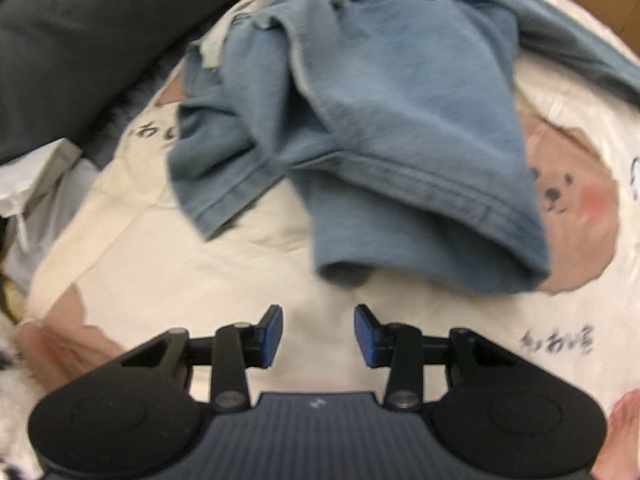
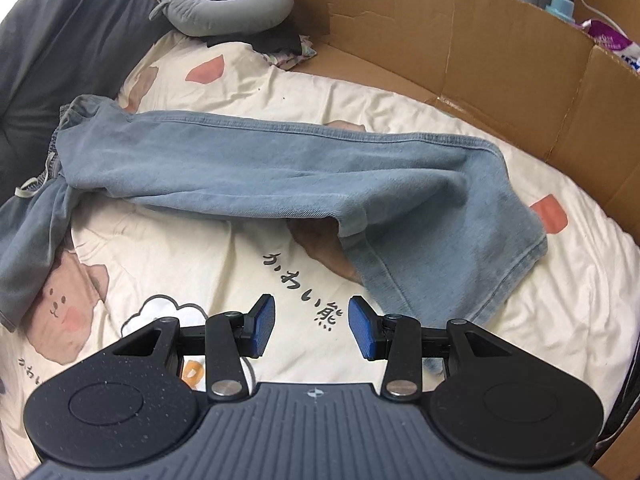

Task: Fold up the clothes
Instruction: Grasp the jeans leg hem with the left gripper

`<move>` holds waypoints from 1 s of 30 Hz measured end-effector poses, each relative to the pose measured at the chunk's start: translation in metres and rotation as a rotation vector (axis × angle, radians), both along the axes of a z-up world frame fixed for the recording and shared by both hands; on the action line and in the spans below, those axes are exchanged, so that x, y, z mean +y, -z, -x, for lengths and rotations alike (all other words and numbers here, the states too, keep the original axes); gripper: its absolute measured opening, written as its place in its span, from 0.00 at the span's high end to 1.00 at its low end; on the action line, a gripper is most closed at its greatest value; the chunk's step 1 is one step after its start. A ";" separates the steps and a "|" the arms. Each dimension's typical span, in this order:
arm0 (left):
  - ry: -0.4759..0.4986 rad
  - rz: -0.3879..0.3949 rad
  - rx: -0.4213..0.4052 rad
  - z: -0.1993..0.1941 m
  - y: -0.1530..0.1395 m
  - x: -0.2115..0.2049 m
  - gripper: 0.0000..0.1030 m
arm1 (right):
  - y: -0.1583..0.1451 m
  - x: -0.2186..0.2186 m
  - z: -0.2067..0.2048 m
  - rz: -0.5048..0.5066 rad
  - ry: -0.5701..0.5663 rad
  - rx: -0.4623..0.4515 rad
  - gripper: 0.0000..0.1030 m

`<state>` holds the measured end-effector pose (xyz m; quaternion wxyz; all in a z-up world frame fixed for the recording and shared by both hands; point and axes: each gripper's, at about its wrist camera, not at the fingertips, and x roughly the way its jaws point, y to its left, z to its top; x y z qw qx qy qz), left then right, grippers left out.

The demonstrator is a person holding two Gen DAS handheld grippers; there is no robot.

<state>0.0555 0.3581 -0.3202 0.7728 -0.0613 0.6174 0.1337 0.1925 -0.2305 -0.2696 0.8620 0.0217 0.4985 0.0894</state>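
Plainly, both tools were empty-handed at this moment. The left gripper (image 1: 319,336) hung with its blue pads apart and nothing between them, bare bedcover beneath; the right gripper (image 2: 312,328) stood the same, spread over the printed lettering of the bedcover (image 2: 208,248).

The jeans (image 2: 248,168) lay unfolded across the bed. Ahead of the right gripper one leg stretched from the waistband at far left to a hem (image 2: 516,276) just ahead and to the right of its right finger, partly doubled over itself. Ahead of the left gripper lay the other leg, crumpled, its open cuff (image 1: 436,240) just beyond the fingertips and slightly right; a pale drawstring (image 1: 224,32) trailed at the far end.

The step in hand was judged to be taking hold of both hems. To do it well, each tool probably needed to come down on the stitched edge itself, catching both layers of denim and none of the bedcover under it, then draw the legs straight before laying one on the other. The bunched leg looked likely to need pulling flat first.

Beyond the right gripper, a cardboard box (image 2: 460,40) walled off the far and right side, limiting room to spread the cloth. A grey neck pillow (image 2: 224,4) and a small heap of other clothes sat far ahead, clear of the work. Dark bedding (image 1: 80,40) crowded the left gripper's far left.
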 end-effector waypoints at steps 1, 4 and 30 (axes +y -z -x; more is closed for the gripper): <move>-0.014 0.014 -0.016 -0.001 0.001 0.000 0.58 | 0.000 0.001 0.000 0.001 -0.004 0.000 0.54; -0.053 0.047 -0.063 -0.004 0.005 0.001 0.50 | 0.000 0.004 0.000 0.003 -0.018 0.000 0.54; -0.286 0.144 -0.317 0.008 0.021 0.010 0.89 | 0.021 0.033 0.011 0.002 -0.109 0.064 0.54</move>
